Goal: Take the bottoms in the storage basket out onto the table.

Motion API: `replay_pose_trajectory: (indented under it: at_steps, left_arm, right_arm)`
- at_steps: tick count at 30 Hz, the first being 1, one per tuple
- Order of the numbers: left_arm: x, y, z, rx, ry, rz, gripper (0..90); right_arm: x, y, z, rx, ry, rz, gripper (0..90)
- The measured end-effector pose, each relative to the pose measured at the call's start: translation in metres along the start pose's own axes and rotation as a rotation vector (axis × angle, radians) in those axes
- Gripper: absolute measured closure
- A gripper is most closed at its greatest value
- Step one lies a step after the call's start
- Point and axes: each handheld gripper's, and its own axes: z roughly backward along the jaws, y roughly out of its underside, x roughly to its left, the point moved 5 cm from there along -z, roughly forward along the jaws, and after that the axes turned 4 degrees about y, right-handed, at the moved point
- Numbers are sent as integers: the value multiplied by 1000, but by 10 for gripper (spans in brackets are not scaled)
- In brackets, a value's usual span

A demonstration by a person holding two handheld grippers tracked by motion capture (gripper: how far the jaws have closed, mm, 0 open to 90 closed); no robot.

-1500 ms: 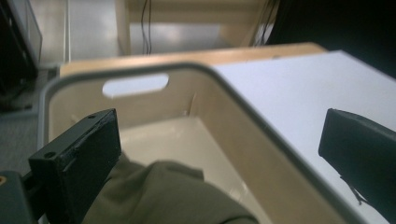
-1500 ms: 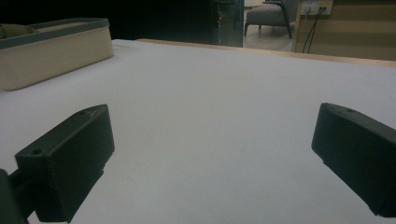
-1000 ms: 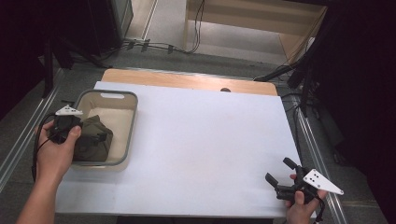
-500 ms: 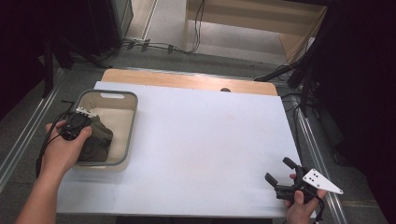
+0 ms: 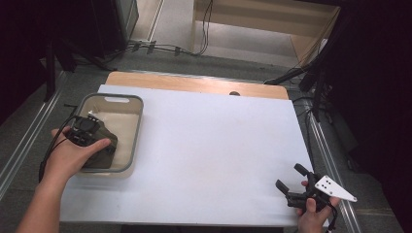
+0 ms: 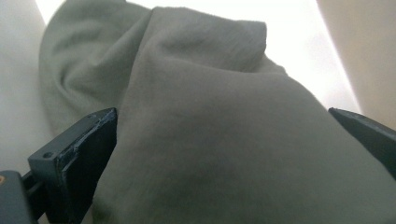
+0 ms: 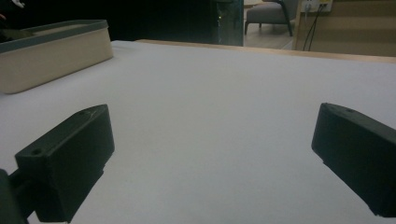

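Left gripper is down in the beige bin at the tabletop's left edge, fingers spread wide either side of the bunched olive cloth, not clamped; right gripper rests near-right, fingers released, holding nothing.

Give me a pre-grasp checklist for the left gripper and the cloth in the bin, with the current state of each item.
1. Left gripper lowered into the bin: ok.
2. Jaws spread wide, one on each side of the cloth: ok.
3. Cloth bunched between the jaws, ready to pinch: ok.
4. Jaws shut on the cloth: not ok, they stand apart.
5. Jaw tips clear of the bin floor: cannot tell, the cloth hides them.
6. Right gripper out of the way at the near right corner of the table, open with nothing in it: ok.
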Motion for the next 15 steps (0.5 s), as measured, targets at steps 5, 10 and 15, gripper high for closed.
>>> replay_pose_trajectory:
  at_steps: [5, 10, 15]
  left_arm:
    - [-2, -1, -6, 76, -51, -22, 0]
    - [-5, -2, -9, 92, -81, -56, 86]
    - [-5, -2, -6, 68, -80, -55, 210]
  right_arm:
    - [0, 0, 1, 0, 1, -6, 0]
    - [0, 0, 0, 3, 5, 1, 0]
    - [0, 0, 0, 3, 5, 2, 0]
